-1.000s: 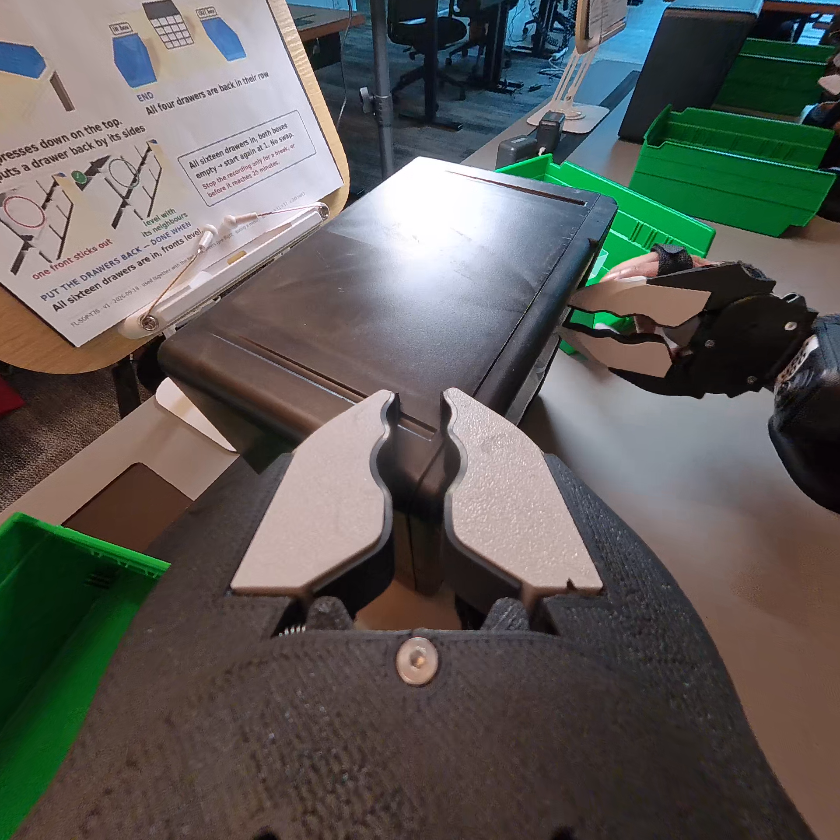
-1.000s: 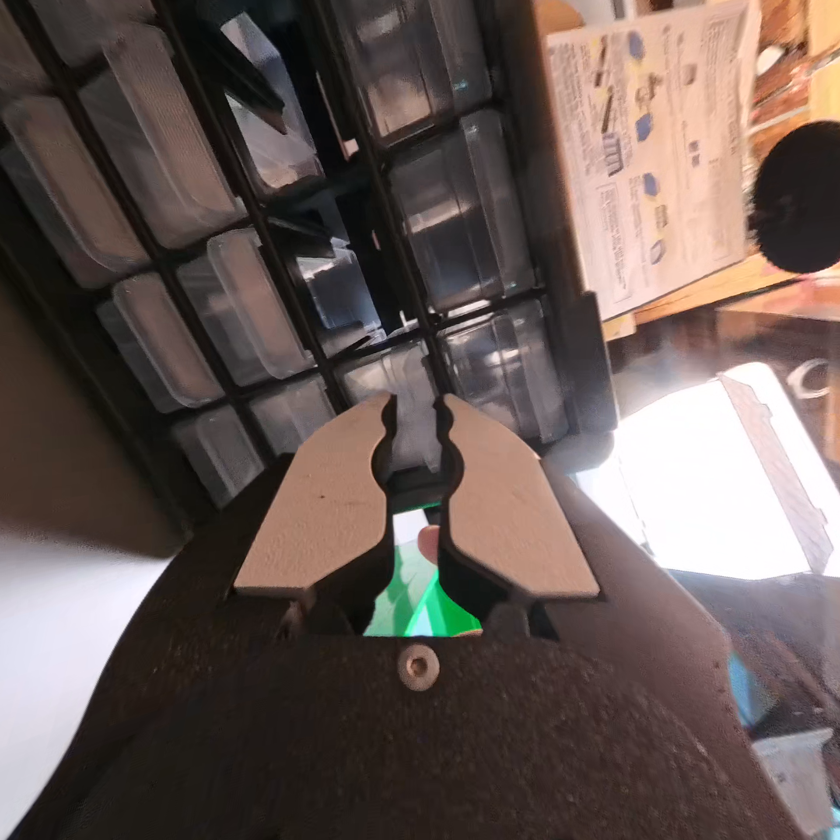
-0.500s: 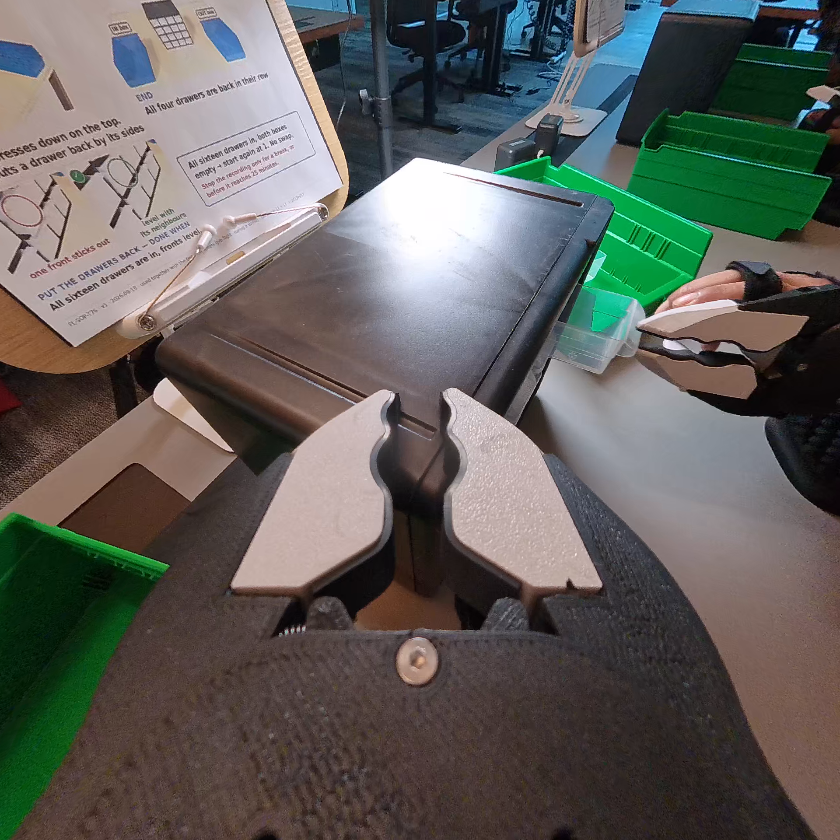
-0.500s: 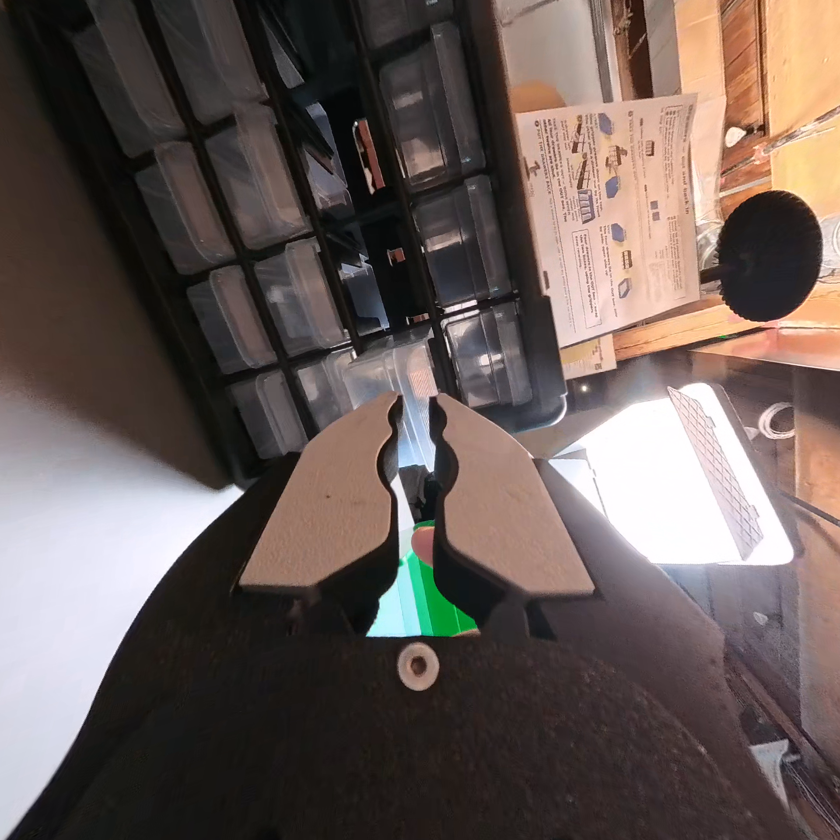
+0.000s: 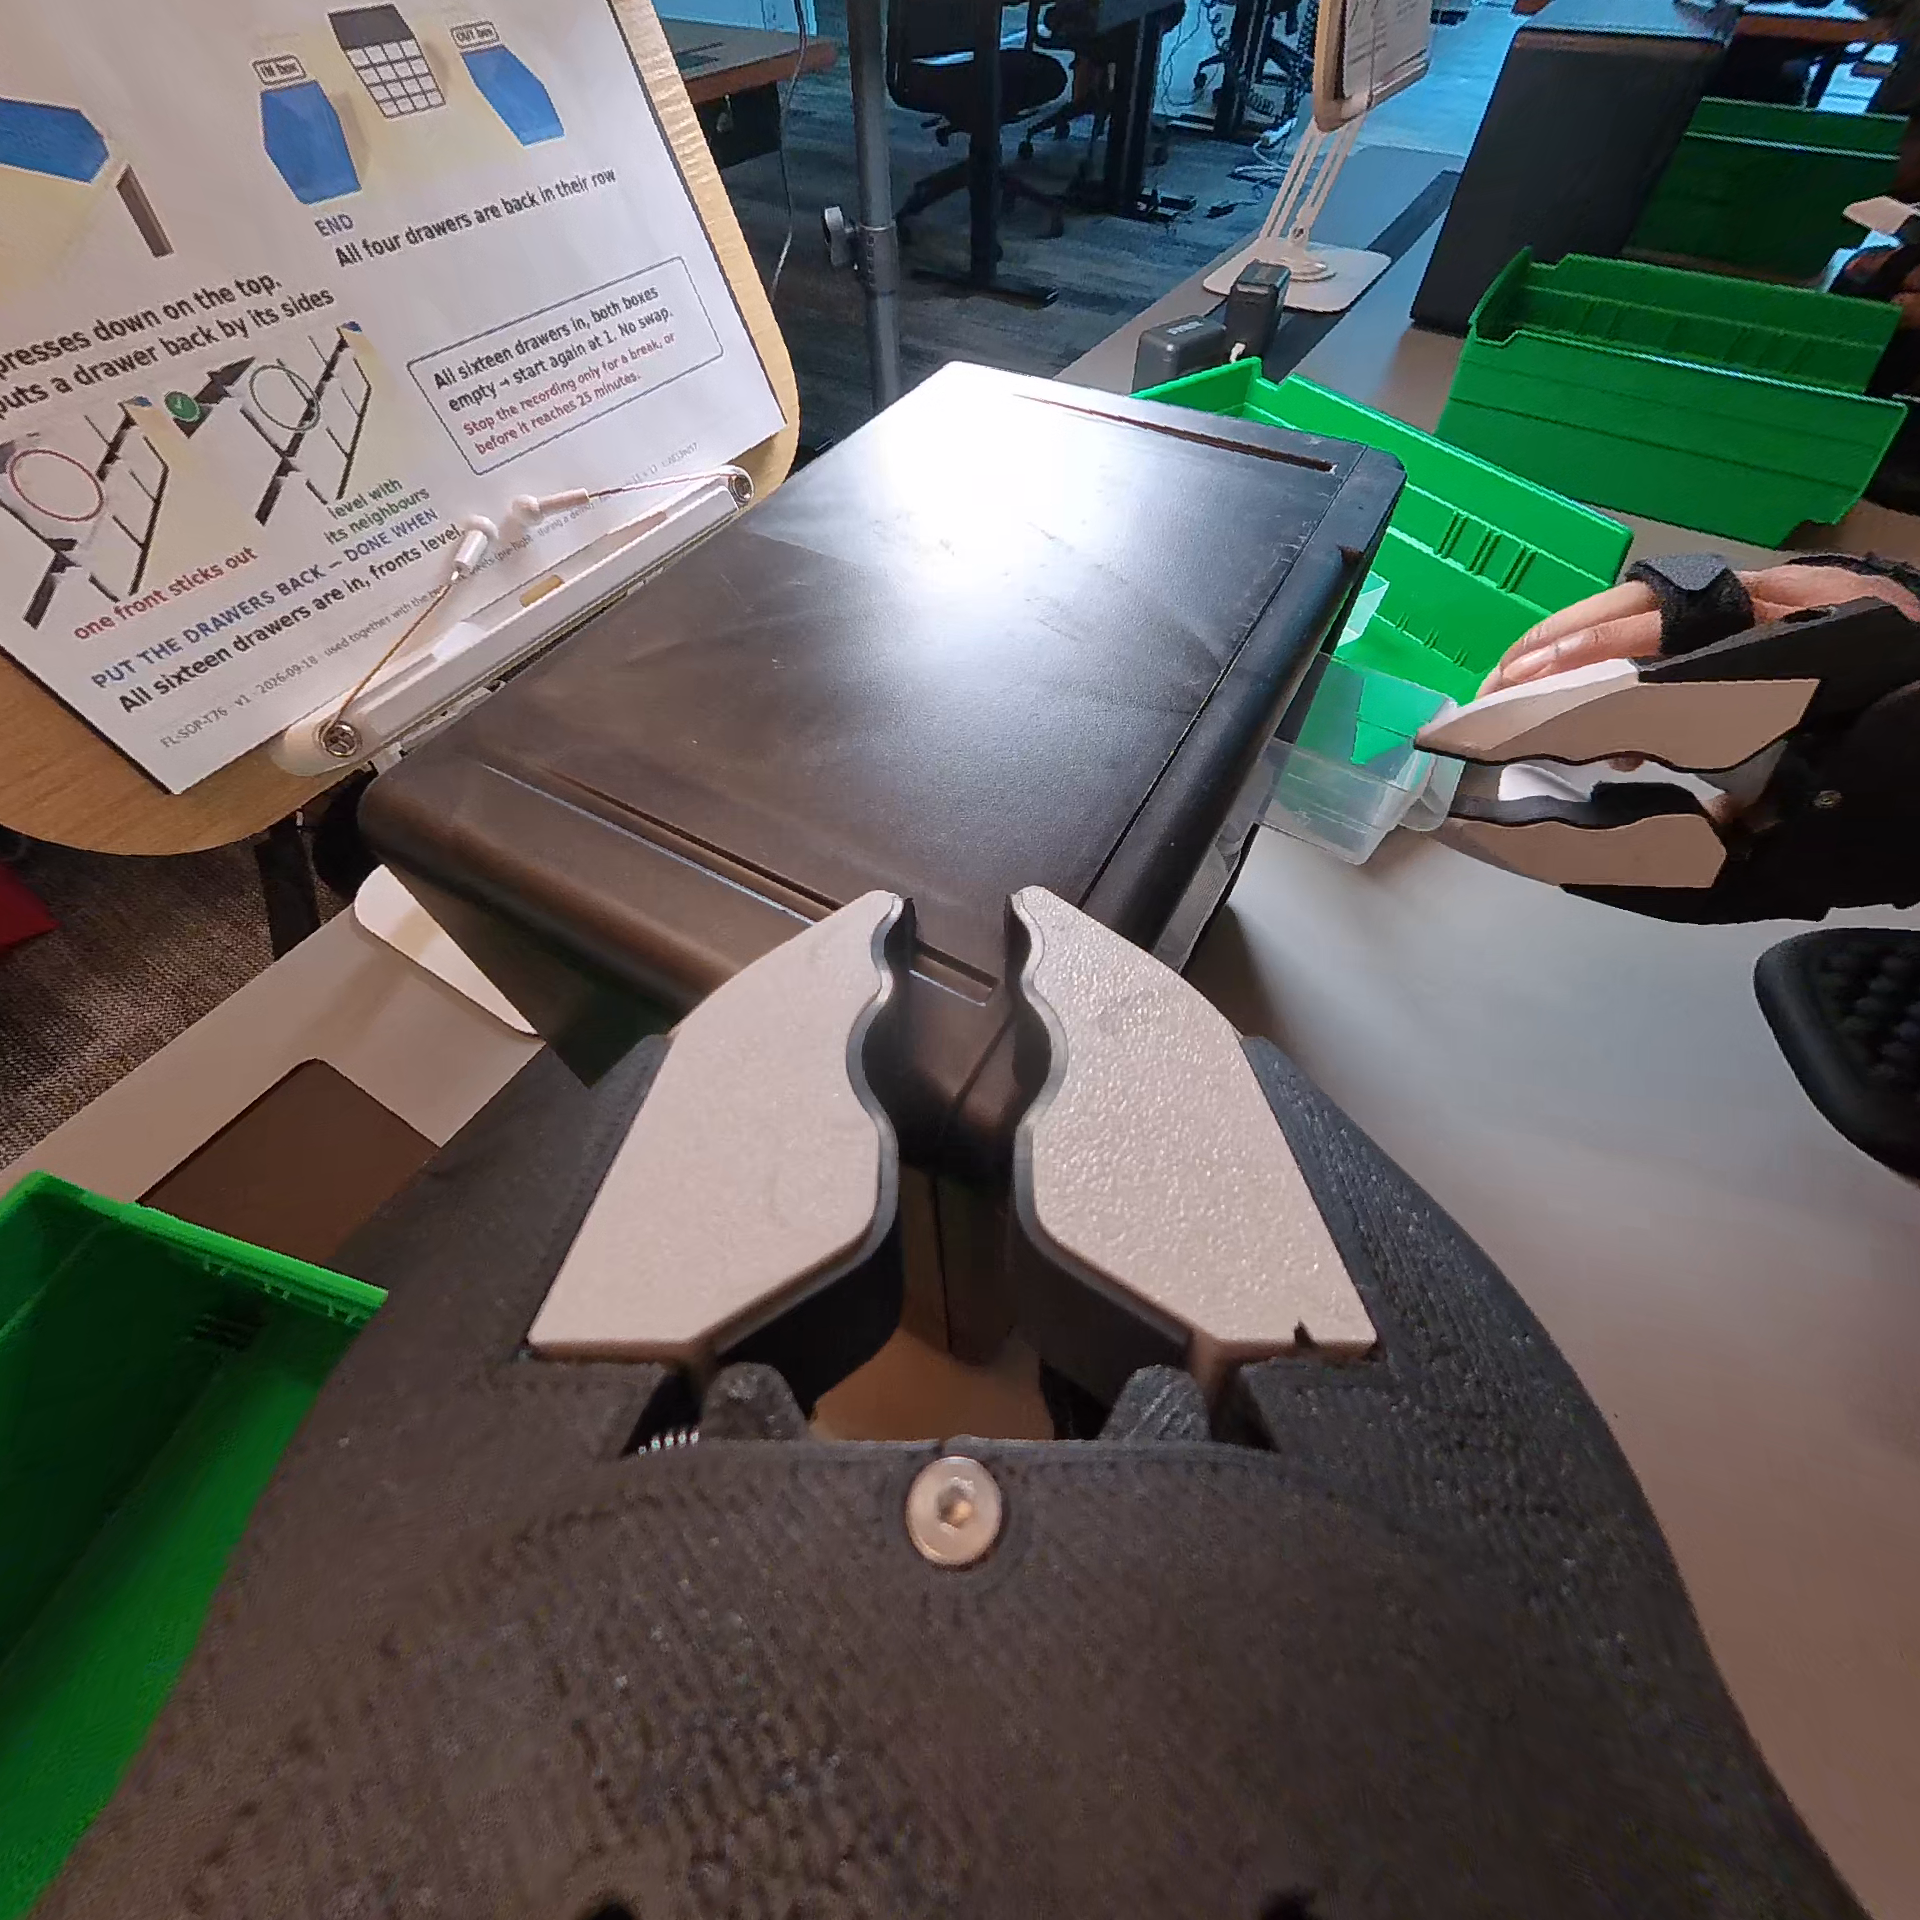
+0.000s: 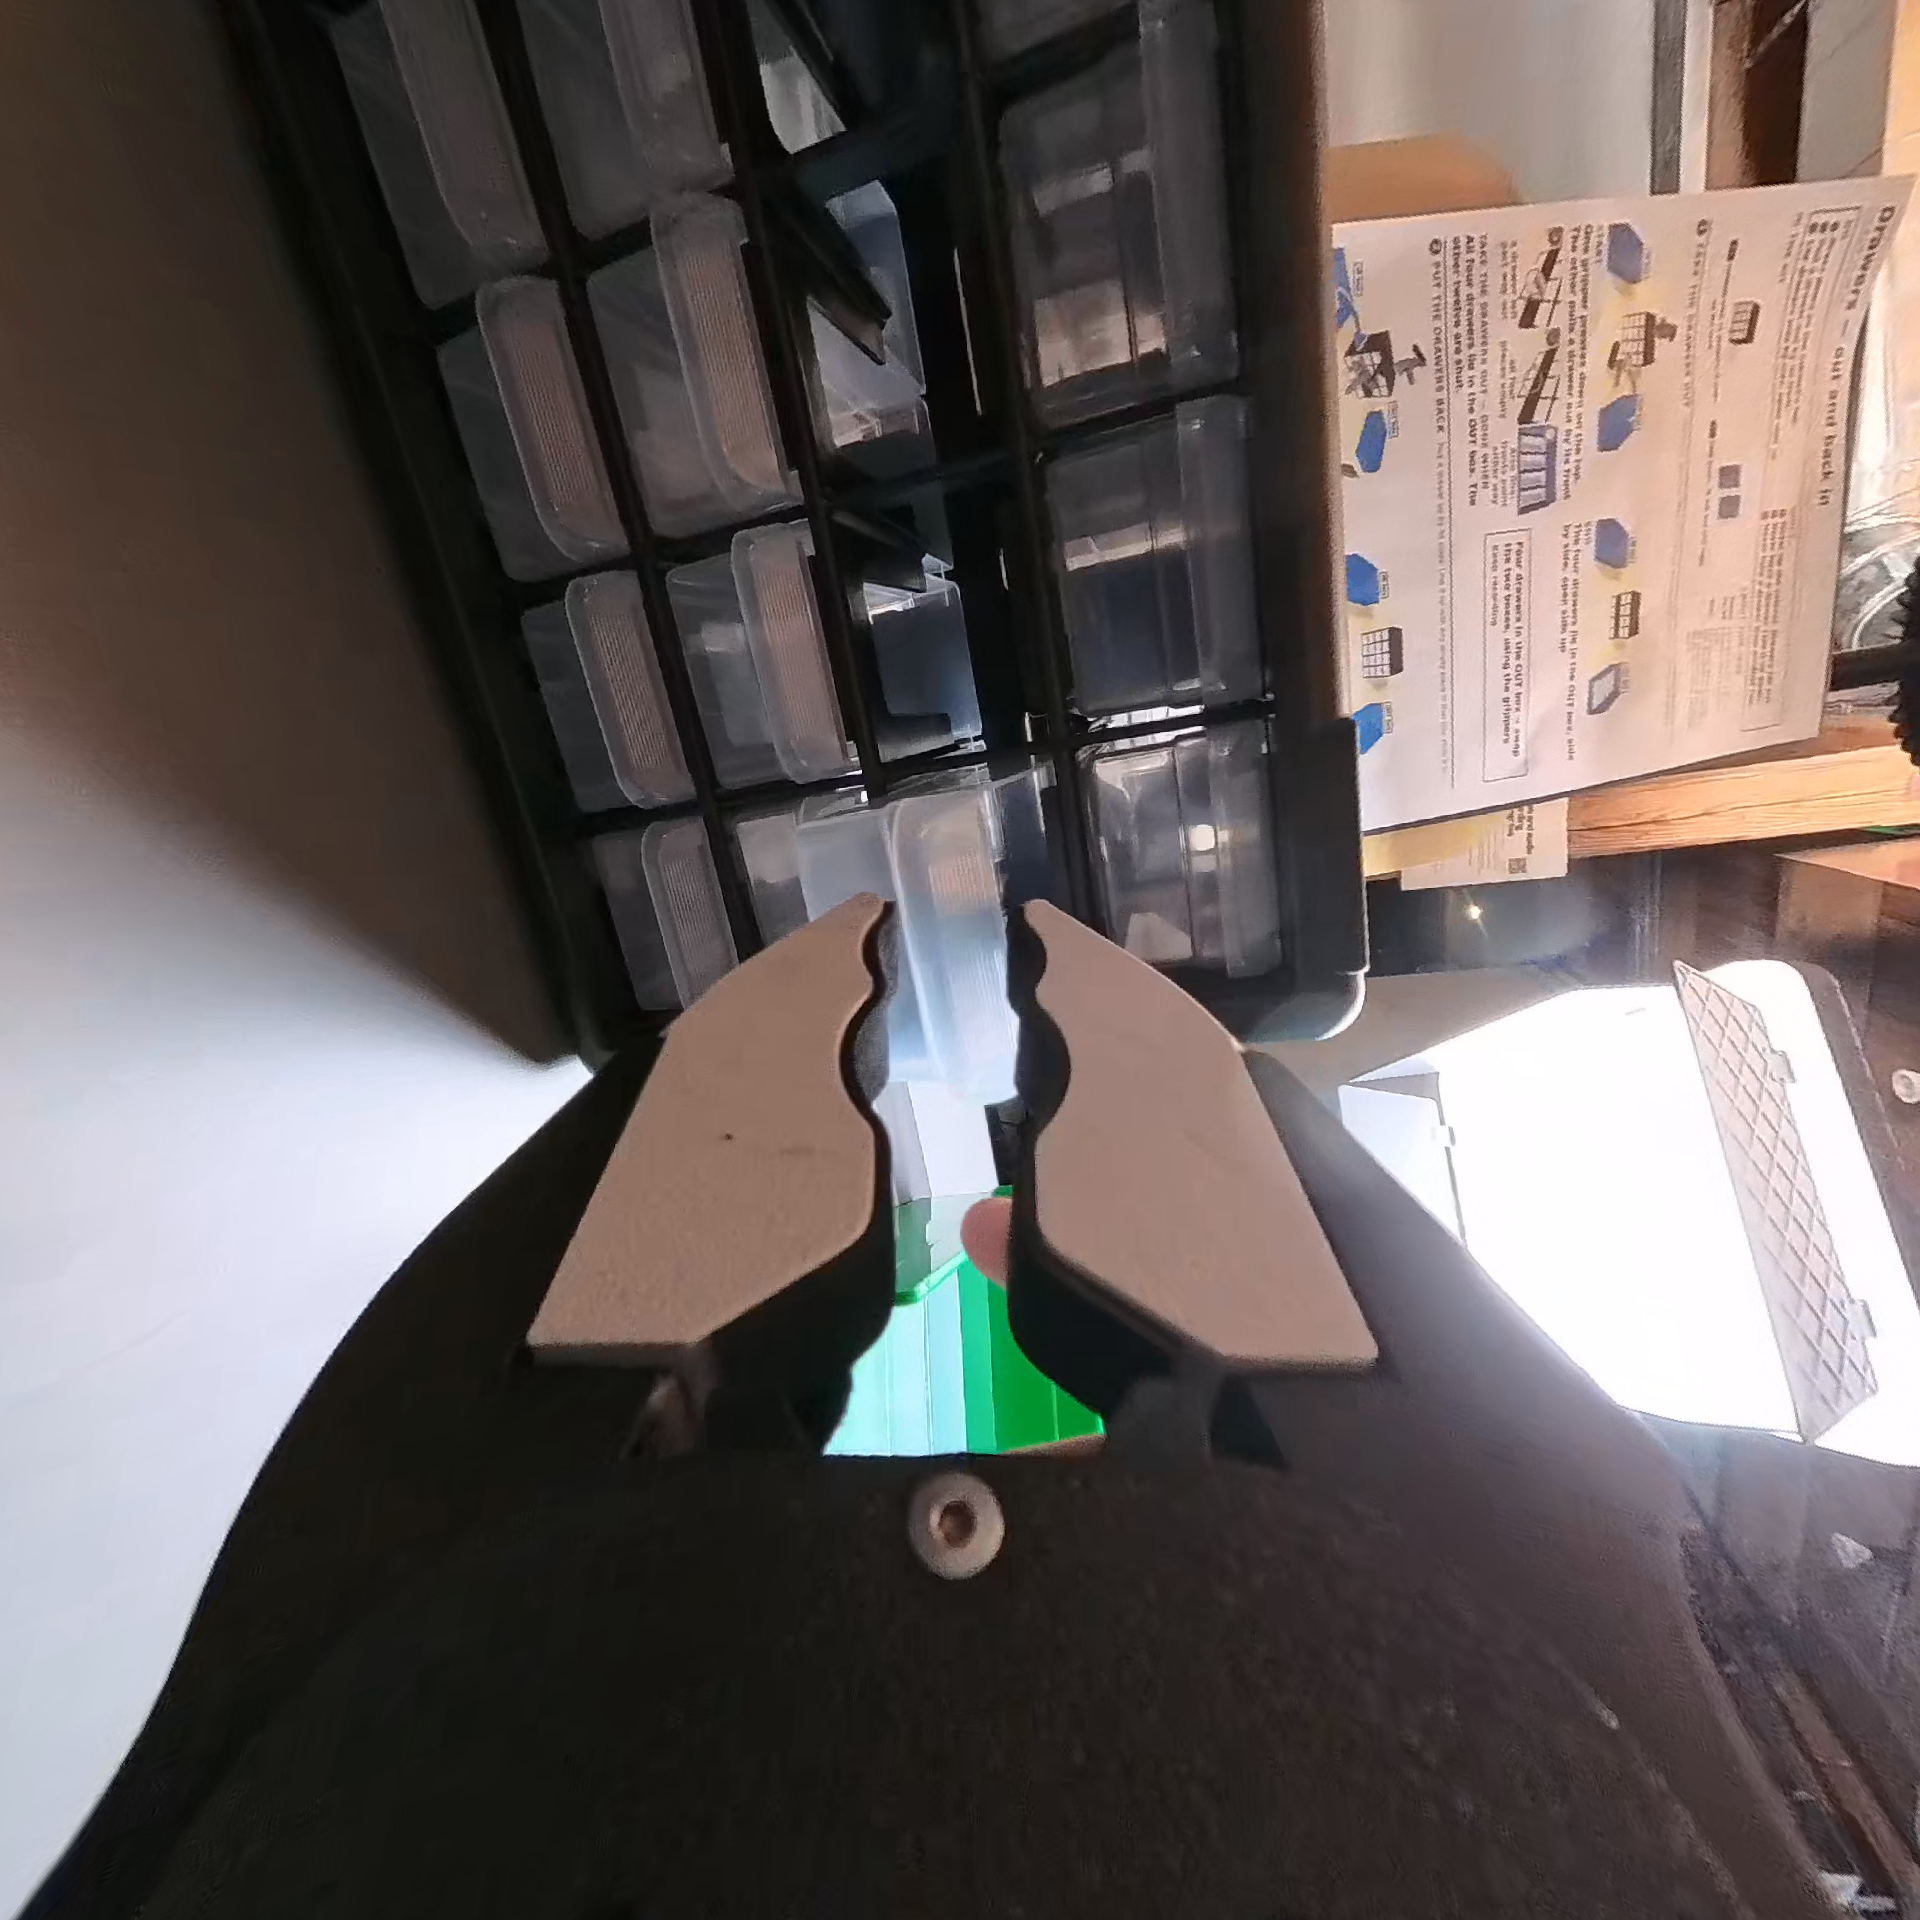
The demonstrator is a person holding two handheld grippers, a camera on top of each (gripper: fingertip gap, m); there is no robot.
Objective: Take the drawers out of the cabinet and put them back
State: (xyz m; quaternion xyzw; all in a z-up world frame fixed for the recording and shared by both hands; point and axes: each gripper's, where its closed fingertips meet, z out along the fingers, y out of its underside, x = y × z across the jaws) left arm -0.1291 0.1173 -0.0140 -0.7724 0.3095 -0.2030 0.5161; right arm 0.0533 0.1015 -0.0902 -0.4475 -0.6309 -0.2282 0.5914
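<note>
My left gripper (image 5: 958, 914) sits low in the frame with its fingers a narrow gap apart and nothing between them, the tips resting at the near top edge of the black cabinet (image 5: 914, 644). The cabinet's flat top runs up toward the frame's centre. An instruction sheet (image 5: 343, 312) on a wooden board leans over its left edge, and a green bin (image 5: 114, 1382) fills the lower left corner.

At the right edge of that view my right gripper (image 5: 1439, 769) is clamped on a clear drawer (image 5: 1340, 769) that juts out past the cabinet's front edge. Grey table (image 5: 1507, 1143) lies bare below it, giving free room on the right. More green bins (image 5: 1507, 540) sit behind it, toward the upper right.

In the right wrist view the right gripper (image 6: 951, 920) has the clear drawer (image 6: 951, 935) between its tips, partly out of its slot in the bottom of the frame's rows. The other drawers (image 6: 623, 416) sit in the cabinet grid (image 6: 997, 343), and some slots in the middle column look open and dark.
</note>
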